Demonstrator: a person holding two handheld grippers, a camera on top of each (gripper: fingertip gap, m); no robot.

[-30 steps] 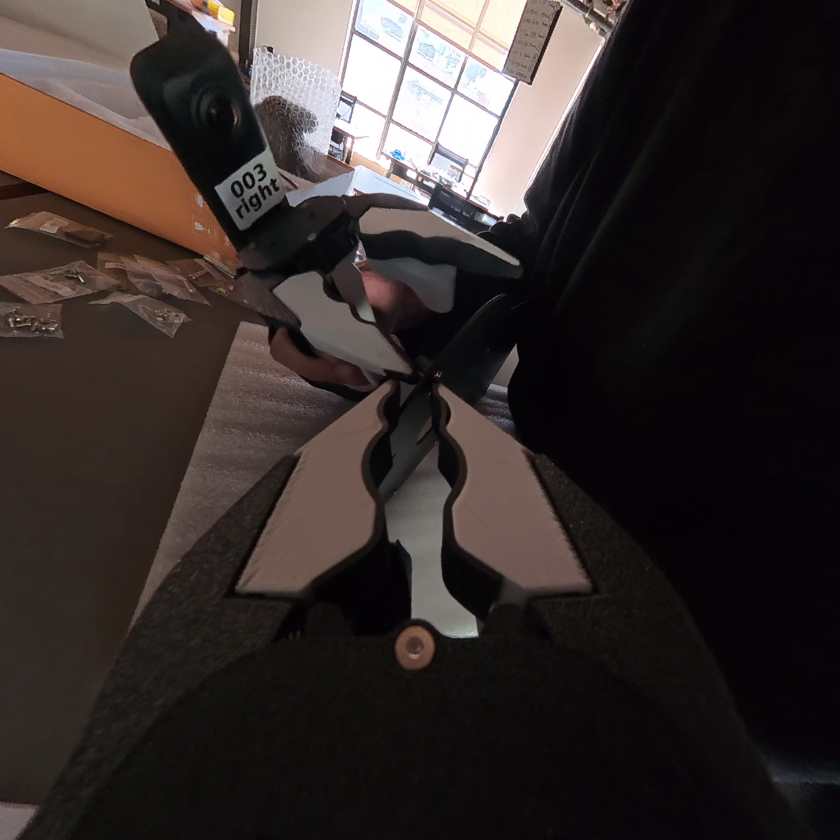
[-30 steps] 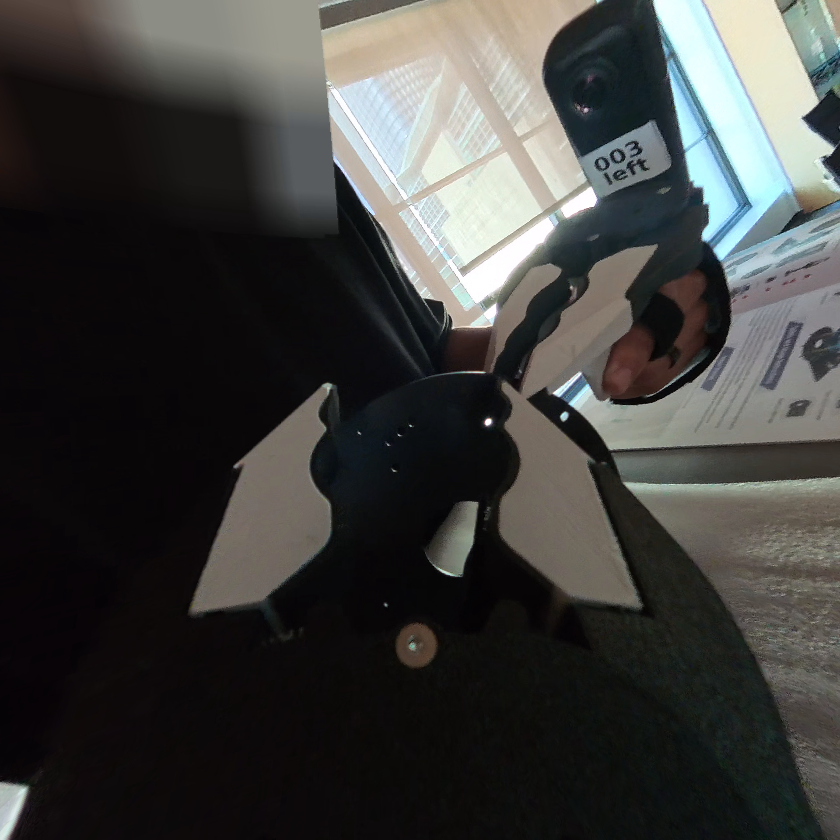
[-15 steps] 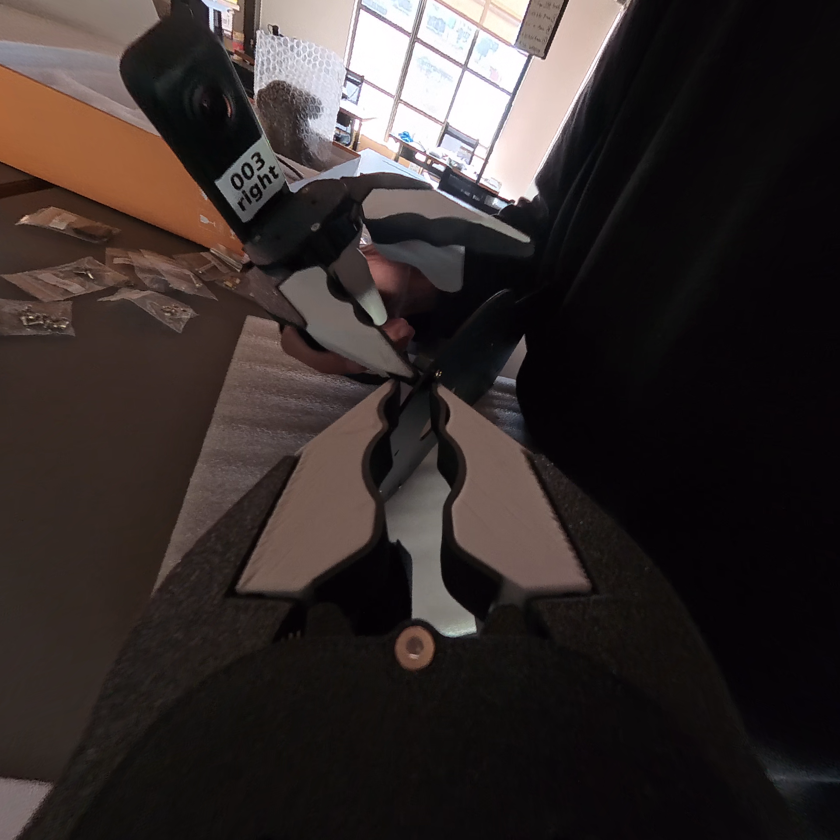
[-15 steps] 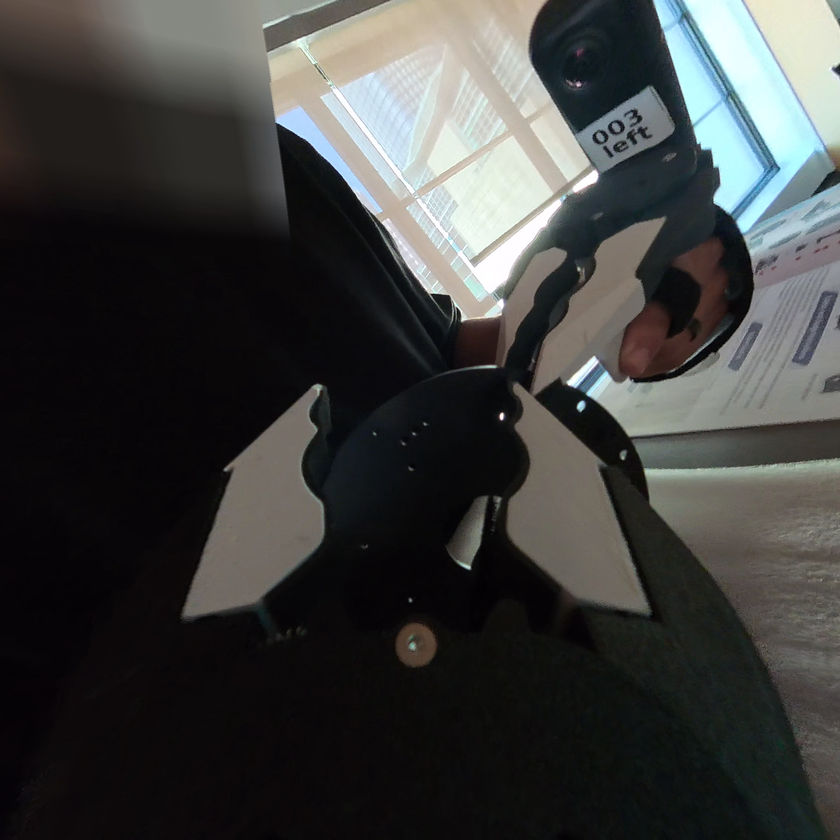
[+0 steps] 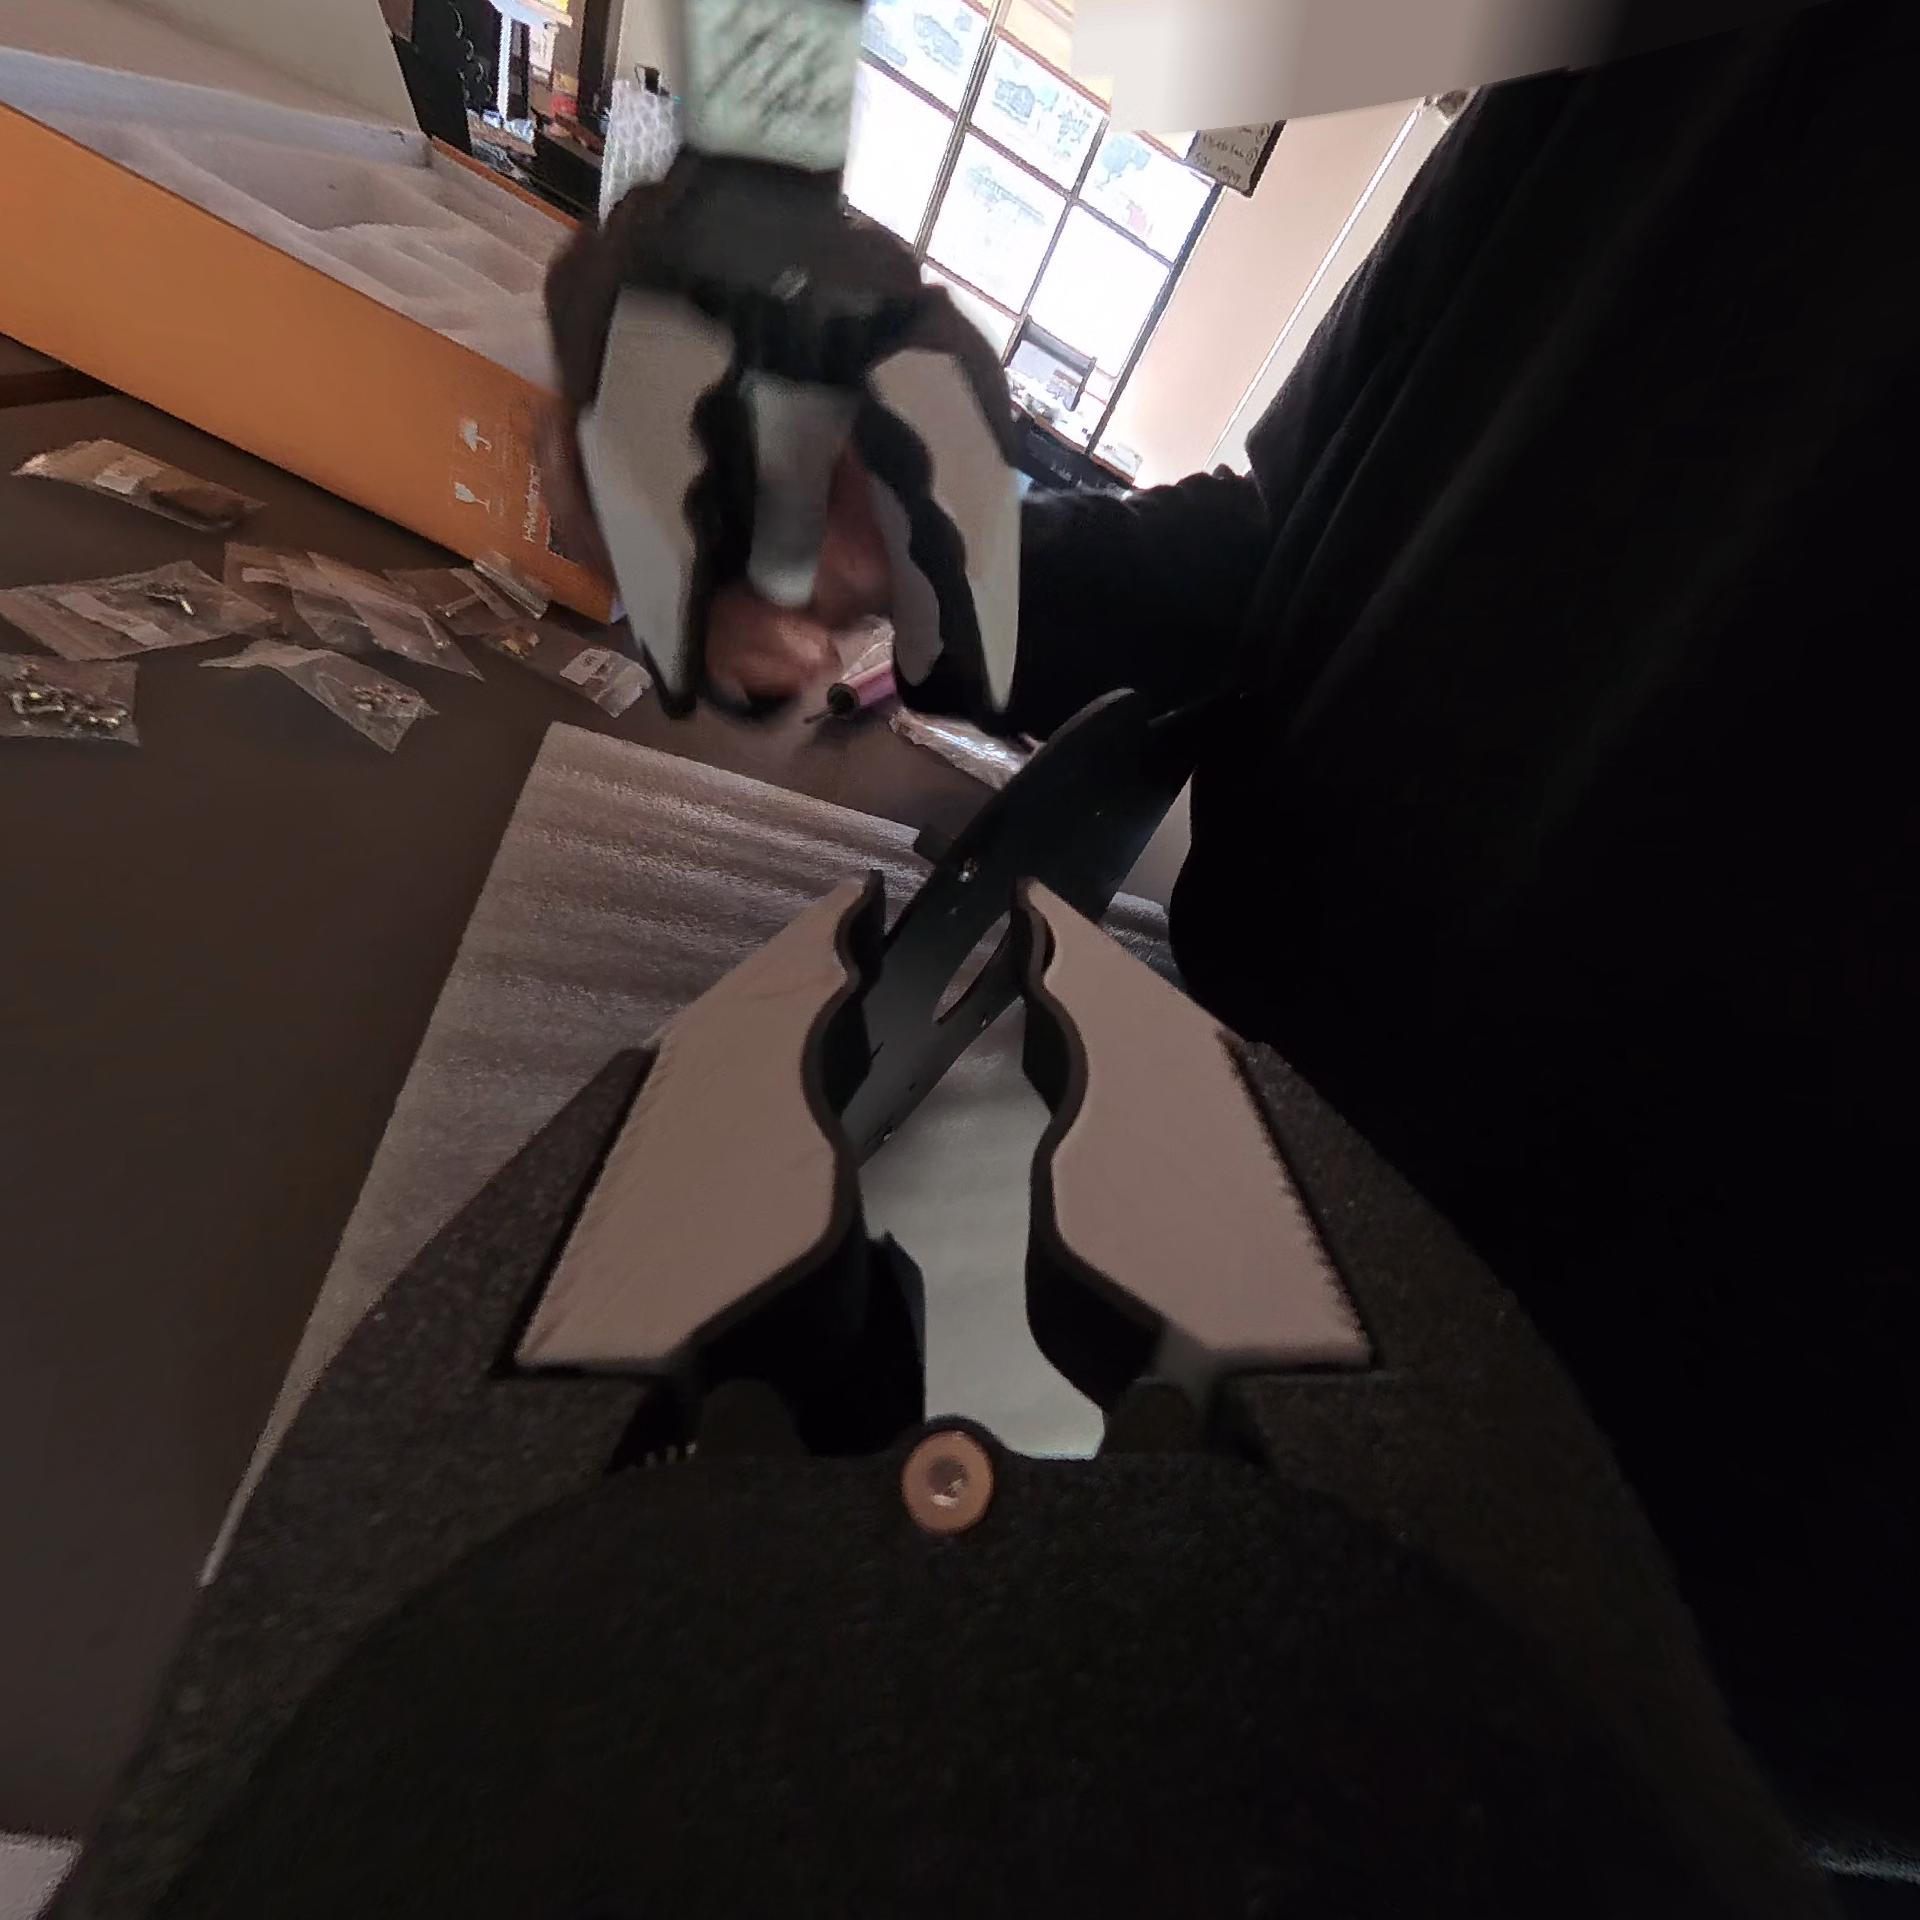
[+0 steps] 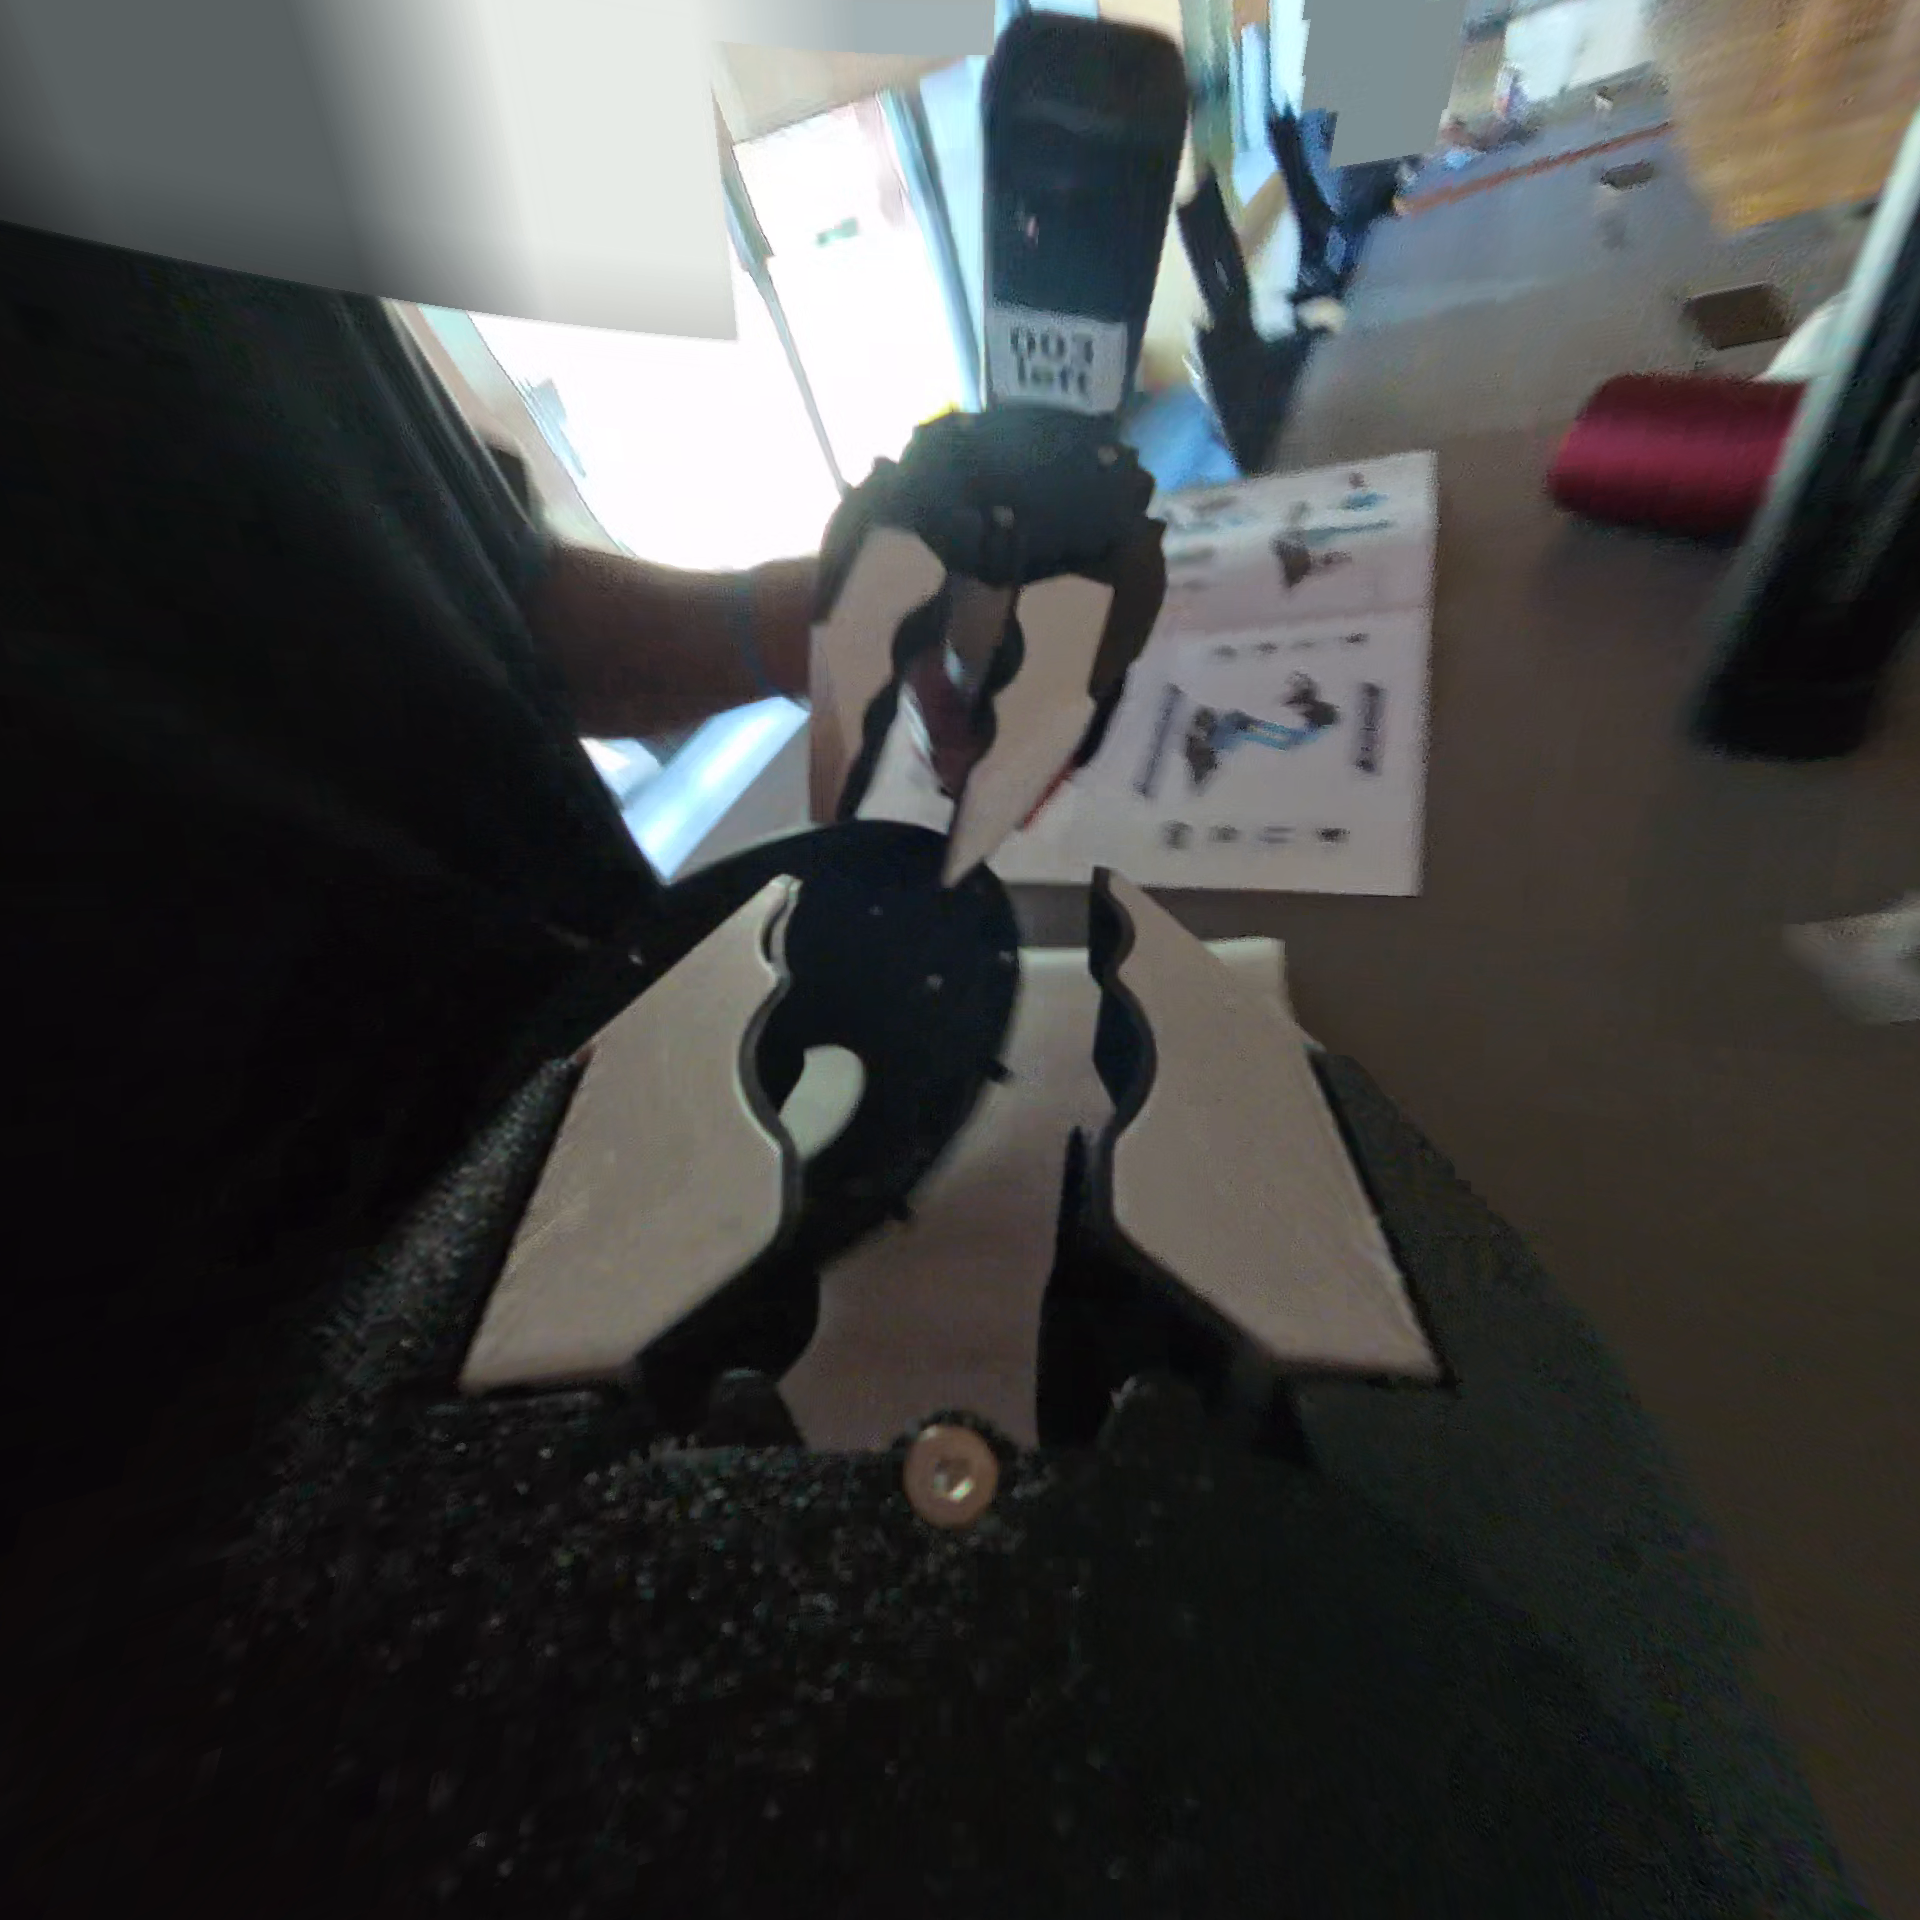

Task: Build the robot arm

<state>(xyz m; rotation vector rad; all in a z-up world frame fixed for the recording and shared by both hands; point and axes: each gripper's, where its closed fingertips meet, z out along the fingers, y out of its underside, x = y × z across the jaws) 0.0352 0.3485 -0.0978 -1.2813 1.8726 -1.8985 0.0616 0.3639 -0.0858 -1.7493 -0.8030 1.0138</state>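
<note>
Left gripper (image 5: 948, 914) seemingly pinches a flat black perforated plate (image 5: 1049, 821); right gripper (image 6: 940, 899) spread.

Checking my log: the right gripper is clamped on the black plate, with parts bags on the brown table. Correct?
No: the left wrist view shows the right gripper open, clear of the black plate, which the left gripper grips. Parts bags do lie on the brown table.
</note>
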